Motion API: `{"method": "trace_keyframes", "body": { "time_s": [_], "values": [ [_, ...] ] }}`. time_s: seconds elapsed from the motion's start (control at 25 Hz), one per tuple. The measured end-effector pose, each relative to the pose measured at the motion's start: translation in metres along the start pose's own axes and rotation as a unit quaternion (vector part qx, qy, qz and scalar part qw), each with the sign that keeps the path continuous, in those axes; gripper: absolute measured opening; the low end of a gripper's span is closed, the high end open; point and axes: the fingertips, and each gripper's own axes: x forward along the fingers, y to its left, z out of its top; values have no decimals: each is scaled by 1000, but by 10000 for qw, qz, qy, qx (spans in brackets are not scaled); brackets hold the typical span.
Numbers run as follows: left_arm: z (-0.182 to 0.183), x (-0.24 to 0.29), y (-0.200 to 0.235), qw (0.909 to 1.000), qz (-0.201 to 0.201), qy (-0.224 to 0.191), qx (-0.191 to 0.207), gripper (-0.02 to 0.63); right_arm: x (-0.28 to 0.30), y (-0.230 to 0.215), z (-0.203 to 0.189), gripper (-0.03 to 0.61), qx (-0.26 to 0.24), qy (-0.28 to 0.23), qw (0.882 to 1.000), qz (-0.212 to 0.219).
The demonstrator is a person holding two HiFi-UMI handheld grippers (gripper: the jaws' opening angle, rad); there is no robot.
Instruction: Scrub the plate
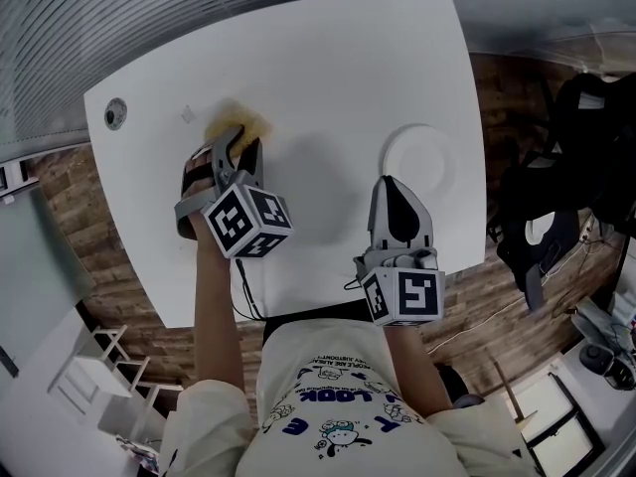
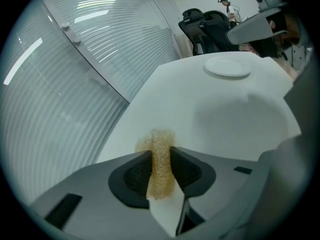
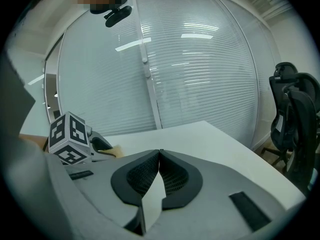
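Left tool (image 1: 241,147) pinches yellow sponge (image 2: 160,164) near surface's (image 1: 328,58) far left edge. Right tool (image 1: 399,189), jaws together, near white plate (image 1: 422,152) at right edge.

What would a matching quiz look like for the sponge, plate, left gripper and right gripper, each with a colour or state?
1 sponge
2 plate
3 left gripper
4 right gripper

A jaws together, empty
B white, lying on the table
C yellow, squeezed between jaws
D clamped on something soft

Pairs: 1-C, 2-B, 3-D, 4-A
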Motion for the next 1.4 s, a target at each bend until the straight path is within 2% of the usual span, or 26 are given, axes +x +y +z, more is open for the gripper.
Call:
{"method": "trace_keyframes", "body": {
  "time_s": [0.16,0.36,0.52,0.64,0.88,1.4],
  "values": [
    [2,-8,4,9995,-52,-99,-283,133,0,-1,3,12,1,-30,10000,-17],
    [8,-17,2,9990,-9,-205,-393,126,-5,-3,6,12,8,-89,10000,-23],
    [21,-25,3,9984,14,-394,-414,126,-8,-8,9,12,3,-135,9999,-90],
    [37,-35,3,9959,-71,-639,-630,126,-12,-14,12,12,25,-182,9997,-170],
    [74,-55,-3,9873,-251,-1180,-1035,126,-24,-24,17,12,48,-282,9992,-273],
    [142,-81,-47,9588,-1202,-2018,-1598,126,-52,-67,26,12,226,-495,9949,-852]
  ]
}}
